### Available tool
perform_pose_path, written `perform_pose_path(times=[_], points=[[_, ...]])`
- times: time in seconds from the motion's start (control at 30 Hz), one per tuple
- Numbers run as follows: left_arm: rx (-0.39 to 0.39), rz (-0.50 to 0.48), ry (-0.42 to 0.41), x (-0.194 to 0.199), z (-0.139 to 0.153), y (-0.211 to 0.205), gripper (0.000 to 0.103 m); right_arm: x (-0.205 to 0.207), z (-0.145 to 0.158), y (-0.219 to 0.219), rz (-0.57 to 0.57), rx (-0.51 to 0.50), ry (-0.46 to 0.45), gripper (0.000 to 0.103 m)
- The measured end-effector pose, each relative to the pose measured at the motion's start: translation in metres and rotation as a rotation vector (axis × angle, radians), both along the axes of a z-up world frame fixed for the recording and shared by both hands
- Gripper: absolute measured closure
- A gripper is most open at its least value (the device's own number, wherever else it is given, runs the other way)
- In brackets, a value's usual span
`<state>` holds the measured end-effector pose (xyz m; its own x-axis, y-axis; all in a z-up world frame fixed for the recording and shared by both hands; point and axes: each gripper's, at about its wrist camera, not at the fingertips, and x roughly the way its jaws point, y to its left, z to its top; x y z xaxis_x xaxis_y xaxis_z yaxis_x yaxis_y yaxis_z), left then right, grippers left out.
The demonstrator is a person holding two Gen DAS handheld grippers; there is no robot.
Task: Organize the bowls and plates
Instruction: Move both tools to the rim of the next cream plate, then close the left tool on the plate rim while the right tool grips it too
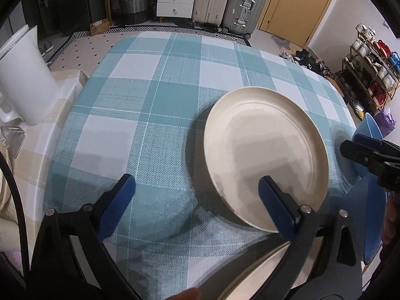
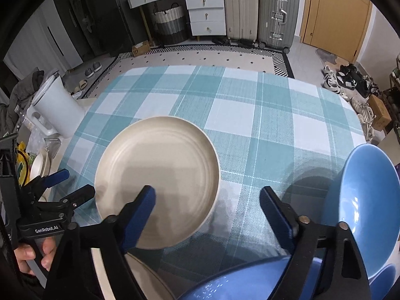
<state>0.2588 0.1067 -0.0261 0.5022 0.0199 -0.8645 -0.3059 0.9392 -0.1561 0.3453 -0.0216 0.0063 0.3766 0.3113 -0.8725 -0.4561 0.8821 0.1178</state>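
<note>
We hold both tools wide and empty: the left tool (image 1: 197,202) straddles the near rim of the cream plate (image 1: 267,150) on the surface (image 1: 150,100), the right tool (image 2: 207,210) beside the blue bowl (image 2: 370,187), ready to lift them.

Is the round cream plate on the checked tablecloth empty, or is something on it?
Empty: the round cream plate shows only its bare ridged surface and shadows in both views.

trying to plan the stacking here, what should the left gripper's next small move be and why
Probably ease the left gripper down and to its right so the near rim of the cream plate sits between its fingers. Its jaws are open with nothing between them, one fingertip already over the plate. The right gripper is also open and empty, between the plate and the blue bowl.
</note>
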Motion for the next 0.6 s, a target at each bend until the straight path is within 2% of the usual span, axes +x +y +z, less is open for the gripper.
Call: perform_pose_path(times=[0.2, 0.37, 0.4, 0.47, 0.6], points=[[-0.023, -0.027, 0.012, 0.007, -0.009, -0.003, 0.026, 0.007, -0.013, 0.005, 0.018, -0.009, 0.038, 0.027], [-0.031, -0.046, 0.016, 0.01, -0.014, -0.007, 0.033, 0.011, -0.021, 0.01, 0.039, -0.012, 0.066, 0.04], [-0.027, -0.05, 0.019, 0.011, -0.015, -0.009, 0.035, 0.011, -0.023, 0.012, 0.047, -0.015, 0.07, 0.041], [-0.025, -0.055, 0.023, 0.012, -0.016, -0.01, 0.04, 0.011, -0.026, 0.014, 0.054, -0.027, 0.075, 0.05], [-0.036, -0.061, 0.027, 0.011, -0.018, -0.012, 0.049, 0.015, -0.034, 0.015, 0.053, -0.038, 0.098, 0.059]])
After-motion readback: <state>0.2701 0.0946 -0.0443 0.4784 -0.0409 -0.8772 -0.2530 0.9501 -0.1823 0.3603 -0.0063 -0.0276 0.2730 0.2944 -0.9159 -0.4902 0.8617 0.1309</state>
